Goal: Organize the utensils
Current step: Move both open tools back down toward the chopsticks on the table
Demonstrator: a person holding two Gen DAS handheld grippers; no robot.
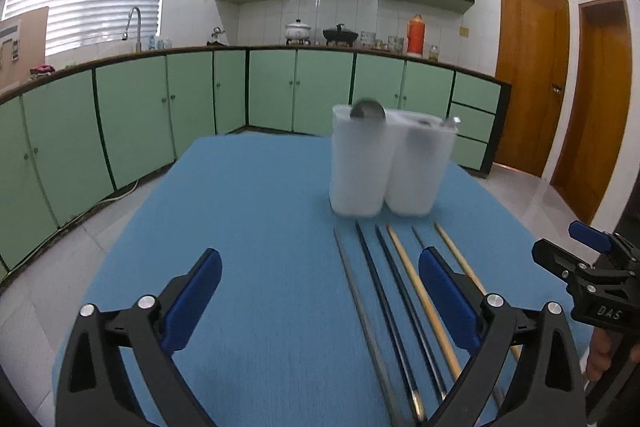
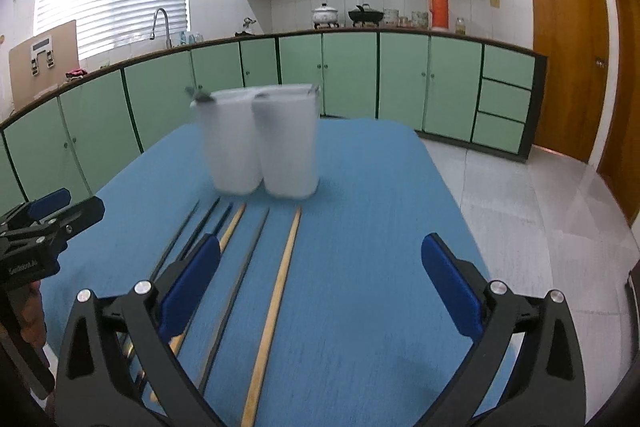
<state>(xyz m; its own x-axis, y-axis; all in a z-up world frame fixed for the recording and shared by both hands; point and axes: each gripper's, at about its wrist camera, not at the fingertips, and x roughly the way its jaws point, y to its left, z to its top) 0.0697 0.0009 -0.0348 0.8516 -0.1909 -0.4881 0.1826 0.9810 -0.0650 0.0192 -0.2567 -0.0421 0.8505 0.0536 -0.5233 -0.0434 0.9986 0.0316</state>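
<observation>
Several chopsticks lie side by side on the blue table: dark ones and wooden ones. Behind them stand two white translucent holders, joined side by side, with a metal spoon in the left one. My left gripper is open and empty, above the table left of the chopsticks. My right gripper is open and empty; its left finger is over the chopsticks. Each gripper shows at the edge of the other's view: the right one, the left one.
The blue tabletop ends at its far edge behind the holders. Green kitchen cabinets line the back, brown doors stand at right, and tiled floor surrounds the table.
</observation>
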